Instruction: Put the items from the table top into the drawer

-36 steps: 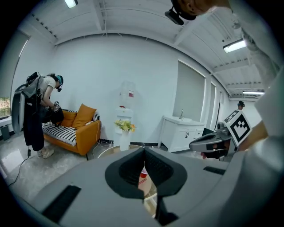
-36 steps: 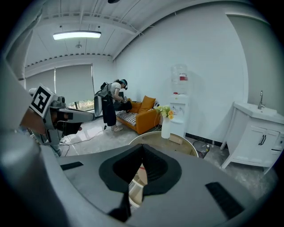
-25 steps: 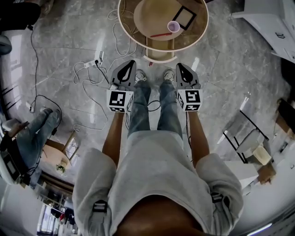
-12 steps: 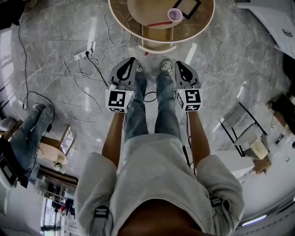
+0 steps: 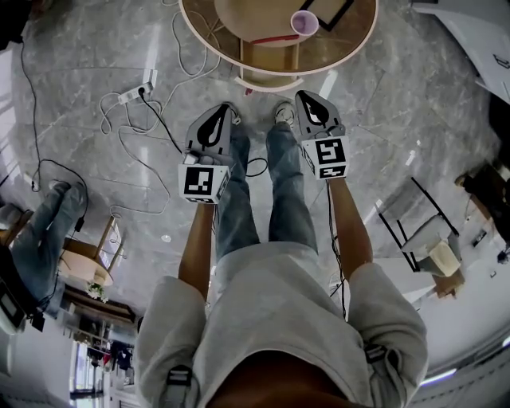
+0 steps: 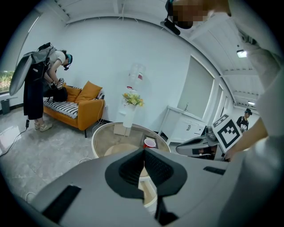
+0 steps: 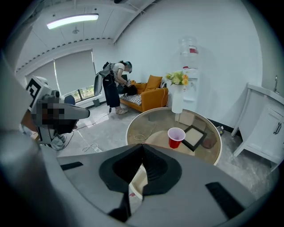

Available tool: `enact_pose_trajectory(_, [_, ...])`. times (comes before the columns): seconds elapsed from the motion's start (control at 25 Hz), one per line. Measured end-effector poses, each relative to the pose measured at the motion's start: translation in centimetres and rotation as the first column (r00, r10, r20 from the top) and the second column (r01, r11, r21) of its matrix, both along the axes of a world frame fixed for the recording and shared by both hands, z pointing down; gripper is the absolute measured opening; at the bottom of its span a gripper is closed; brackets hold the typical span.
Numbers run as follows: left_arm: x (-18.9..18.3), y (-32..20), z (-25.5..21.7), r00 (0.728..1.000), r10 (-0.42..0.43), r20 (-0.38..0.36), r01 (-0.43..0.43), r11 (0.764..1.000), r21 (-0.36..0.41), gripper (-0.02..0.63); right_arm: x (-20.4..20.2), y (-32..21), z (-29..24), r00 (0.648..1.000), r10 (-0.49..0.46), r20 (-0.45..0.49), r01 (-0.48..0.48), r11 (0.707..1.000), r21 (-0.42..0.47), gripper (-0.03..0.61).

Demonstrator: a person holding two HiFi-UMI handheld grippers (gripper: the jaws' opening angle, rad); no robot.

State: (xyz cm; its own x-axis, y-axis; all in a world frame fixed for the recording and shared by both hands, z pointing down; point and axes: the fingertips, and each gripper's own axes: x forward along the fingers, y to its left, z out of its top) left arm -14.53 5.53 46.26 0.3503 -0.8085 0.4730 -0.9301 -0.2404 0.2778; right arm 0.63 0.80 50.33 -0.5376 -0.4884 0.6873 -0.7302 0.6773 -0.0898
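The left gripper [image 5: 221, 111] and right gripper [image 5: 306, 102] are both pinched fully shut on nothing, held either side of the person's legs at centre frame. The red cup [image 5: 304, 23] and a black frame [image 5: 335, 9] sit on the round glass table [image 5: 351, 60] at the top edge, well apart from both.

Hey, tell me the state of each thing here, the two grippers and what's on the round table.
Left gripper: shut, empty.
Right gripper: shut, empty.
Red cup: upright, mouth up, on the glass table top.
Black frame: lying flat beside the cup.
Red stick: lying flat, near the cup.
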Motion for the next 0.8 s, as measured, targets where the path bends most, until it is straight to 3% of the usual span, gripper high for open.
enact_pose_trajectory(0.2, [0.1,0.7,1.2,1.000,-0.018,-0.008,0.018,1.000,-0.006,0.015,-2.4,-2.4,2.1,0.990,-0.131,-0.053,0.132,0.991,0.019,0.025])
enact_pose_trajectory(0.4, [0.0,1.5,2.2,0.999,-0.034,-0.014,0.034,0.999,-0.017,0.015,-4.3,-4.0,5.0,0.932,-0.326,-0.160,0.336,0.941,0.038,0.025])
enact_pose_trajectory(0.52, [-0.3,1.8,2.6,0.999,-0.043,-0.018,0.042,0.999,-0.022,0.015,-5.1,-4.8,6.9,0.864,-0.437,-0.249,0.453,0.891,0.010,0.025])
enact_pose_trajectory(0.8, [-0.9,1.8,2.7,0.998,-0.061,-0.021,0.060,0.998,-0.023,0.016,-7.3,-6.5,9.8,0.655,-0.627,-0.422,0.672,0.738,-0.054,0.025])
